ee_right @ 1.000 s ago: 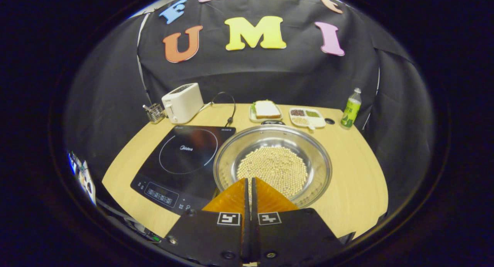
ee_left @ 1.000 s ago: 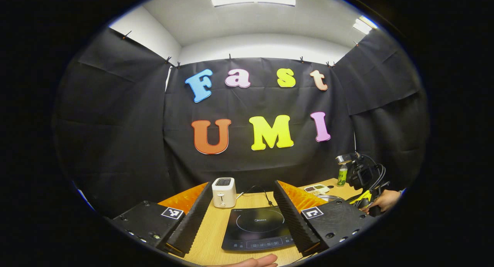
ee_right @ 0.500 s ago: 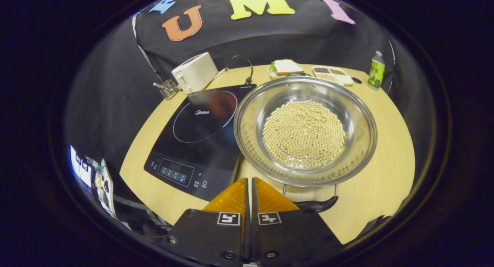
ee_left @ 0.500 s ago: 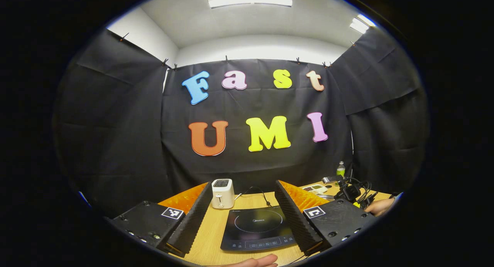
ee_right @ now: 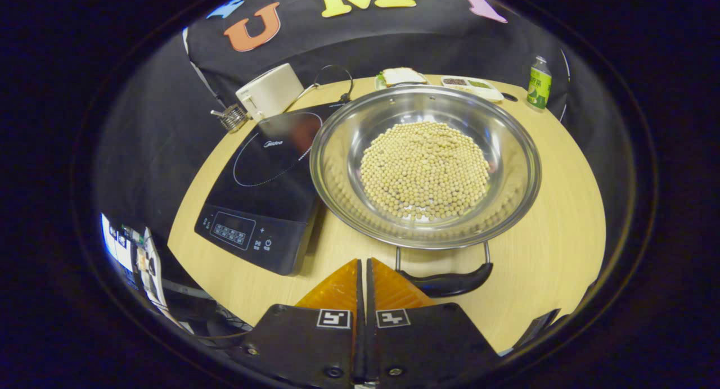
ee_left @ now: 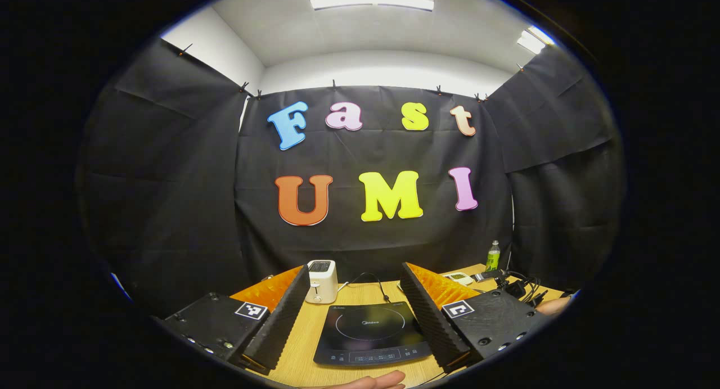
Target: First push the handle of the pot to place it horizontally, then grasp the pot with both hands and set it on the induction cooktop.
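Note:
A wide steel pot (ee_right: 424, 164) holding pale beans stands on the wooden table (ee_right: 562, 231), right beside the black induction cooktop (ee_right: 264, 186). Its black near handle (ee_right: 444, 282) juts from the rim toward me on two metal brackets. My right gripper (ee_right: 363, 261) is shut with nothing in it, its tips just left of that handle and above the table. My left gripper (ee_left: 355, 267) is open and level, with the induction cooktop (ee_left: 368, 333) seen between its fingers. The right gripper (ee_left: 514, 285) and the hand holding it are at the far right of the left gripper view.
A white toaster (ee_right: 269, 92) and a small wire rack (ee_right: 232, 118) stand behind the cooktop. A sandwich plate (ee_right: 396, 76), a divided snack tray (ee_right: 471, 84) and a green bottle (ee_right: 539, 82) line the table's far edge. A hand (ee_left: 371, 382) is at the bottom of the left gripper view.
My right gripper has come back toward the near side of the pot and lower, so the near handle now lies just beside its tips. The left gripper has hardly moved.

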Action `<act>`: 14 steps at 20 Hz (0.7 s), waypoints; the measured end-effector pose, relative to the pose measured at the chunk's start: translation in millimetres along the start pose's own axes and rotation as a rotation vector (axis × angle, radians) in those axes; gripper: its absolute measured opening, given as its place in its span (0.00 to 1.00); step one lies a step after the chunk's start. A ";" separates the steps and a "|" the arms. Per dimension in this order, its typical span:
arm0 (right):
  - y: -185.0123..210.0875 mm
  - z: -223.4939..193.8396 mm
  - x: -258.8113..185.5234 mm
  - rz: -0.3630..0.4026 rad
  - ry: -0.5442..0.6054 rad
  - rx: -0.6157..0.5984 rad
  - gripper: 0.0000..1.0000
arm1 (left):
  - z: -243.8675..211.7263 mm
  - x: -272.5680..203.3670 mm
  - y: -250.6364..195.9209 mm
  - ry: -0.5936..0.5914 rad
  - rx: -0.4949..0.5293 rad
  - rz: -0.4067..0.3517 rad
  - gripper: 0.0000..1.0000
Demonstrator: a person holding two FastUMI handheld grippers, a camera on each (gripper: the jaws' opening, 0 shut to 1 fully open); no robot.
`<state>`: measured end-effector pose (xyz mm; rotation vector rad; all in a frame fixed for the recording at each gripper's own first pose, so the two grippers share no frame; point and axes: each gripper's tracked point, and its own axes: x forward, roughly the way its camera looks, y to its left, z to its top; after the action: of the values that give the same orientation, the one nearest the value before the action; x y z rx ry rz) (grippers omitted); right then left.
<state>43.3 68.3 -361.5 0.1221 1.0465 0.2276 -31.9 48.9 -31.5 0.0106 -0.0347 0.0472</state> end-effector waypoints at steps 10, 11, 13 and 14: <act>-59.5 7.0 -7.6 -0.079 -0.047 -0.023 0.04 | 12.7 -9.2 -10.2 -0.003 -0.034 -0.036 0.97; -64.5 8.8 -6.8 -0.079 -0.048 -0.024 0.04 | 12.2 -8.8 -6.8 0.001 -0.035 -0.031 0.96; -73.3 13.0 -6.5 -0.085 -0.048 -0.022 0.01 | 9.0 -11.7 -1.3 0.007 -0.027 -0.015 0.96; -77.3 15.7 -6.6 -0.089 -0.052 -0.029 0.01 | 7.4 -12.2 3.2 0.010 -0.023 -0.006 0.96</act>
<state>63.6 -8.2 -364.2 0.0550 0.9944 0.1575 -44.6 51.4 -24.5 -0.0127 -0.0252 0.0411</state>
